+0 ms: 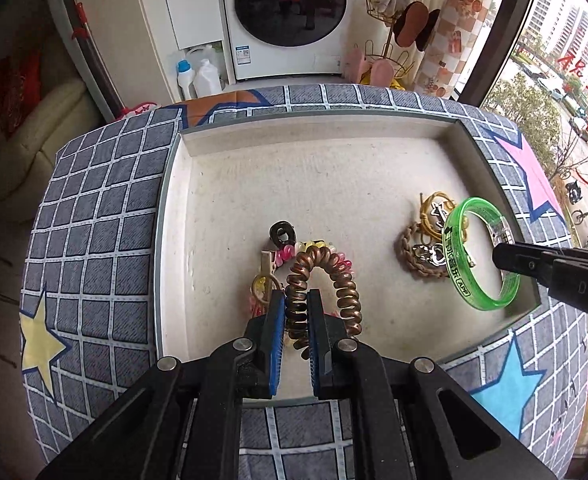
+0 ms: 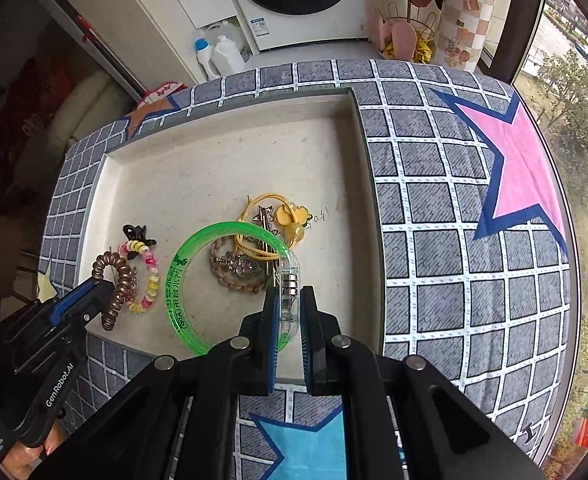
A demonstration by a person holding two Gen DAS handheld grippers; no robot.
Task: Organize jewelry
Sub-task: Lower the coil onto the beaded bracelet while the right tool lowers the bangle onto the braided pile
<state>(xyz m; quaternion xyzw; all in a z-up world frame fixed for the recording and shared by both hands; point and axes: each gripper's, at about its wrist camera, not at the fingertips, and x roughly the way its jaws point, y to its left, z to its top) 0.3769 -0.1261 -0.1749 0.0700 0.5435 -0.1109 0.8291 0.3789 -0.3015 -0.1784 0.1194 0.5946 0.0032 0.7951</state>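
Left wrist, hand-held gripper (image 1: 296,312) clamping coil tie (image 1: 321,280)

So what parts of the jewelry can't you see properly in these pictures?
- Left wrist view: the near end of the brown spiral hair tie is hidden between the left gripper fingers.
- Right wrist view: the near arc of the green bangle is behind the right gripper.
- Left wrist view: the pink and yellow bead bracelet is mostly under the spiral tie.
- The bangle's printed lettering is too small to read.
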